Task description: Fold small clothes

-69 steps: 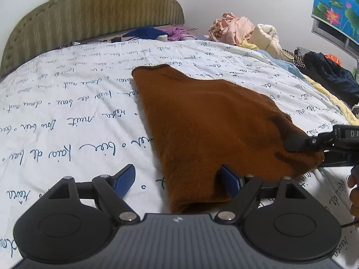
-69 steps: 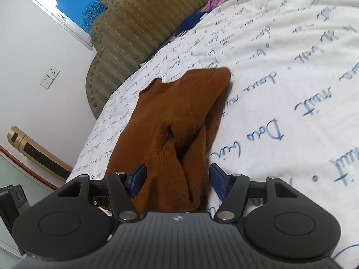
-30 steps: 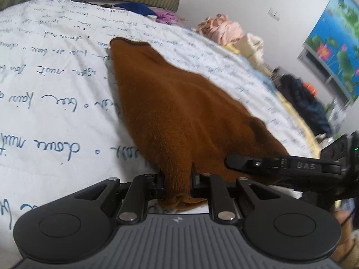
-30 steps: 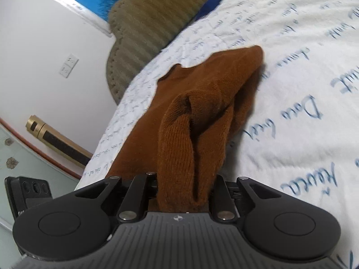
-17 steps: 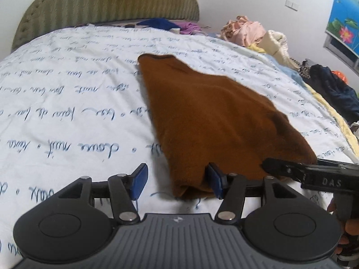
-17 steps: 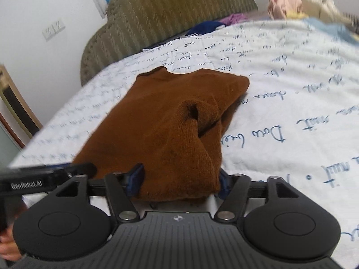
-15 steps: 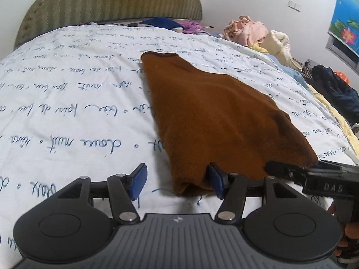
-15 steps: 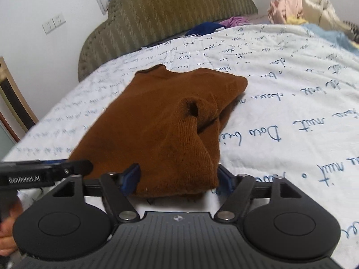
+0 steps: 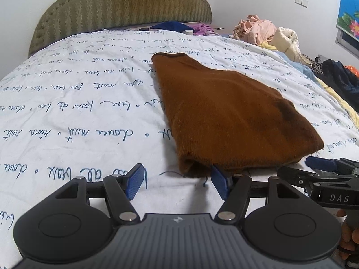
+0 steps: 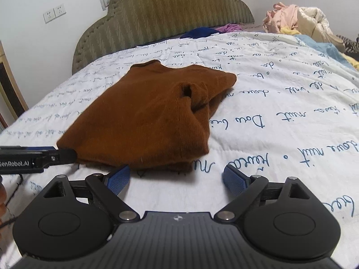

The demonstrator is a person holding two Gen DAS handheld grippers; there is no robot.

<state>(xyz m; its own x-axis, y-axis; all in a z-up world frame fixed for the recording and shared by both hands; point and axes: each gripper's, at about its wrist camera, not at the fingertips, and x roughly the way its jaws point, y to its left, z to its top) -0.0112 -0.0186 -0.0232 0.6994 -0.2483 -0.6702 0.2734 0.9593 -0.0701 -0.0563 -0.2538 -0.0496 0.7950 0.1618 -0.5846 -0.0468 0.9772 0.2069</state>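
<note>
A brown knitted sweater point(image 9: 224, 116) lies folded on the white bedspread with blue writing point(image 9: 67, 103). In the right wrist view the sweater point(image 10: 145, 121) shows a sleeve opening on top. My left gripper point(image 9: 177, 178) sits at the sweater's near left corner. Its jaws are opening, and the corner lies just ahead of the right pad, unpressed. My right gripper point(image 10: 177, 180) is a little short of the sweater's near edge, its jaws opening with only bedspread between them. Each view shows the other gripper's fingers point(image 9: 318, 164) point(image 10: 60, 157) from the side.
An olive padded headboard point(image 9: 125, 6) closes the far end. Blue and purple garments point(image 9: 179, 27) lie by it. A heap of pink and cream clothes point(image 9: 264, 31) sits back right, dark clothes point(image 9: 336, 76) at the right edge. A hand point(image 9: 347, 235) holds the right gripper.
A second ago both grippers were shut on the sweater's near edge. Both have since let go, opened wide and drawn back slightly, and the sweater now lies flat on the bed.
</note>
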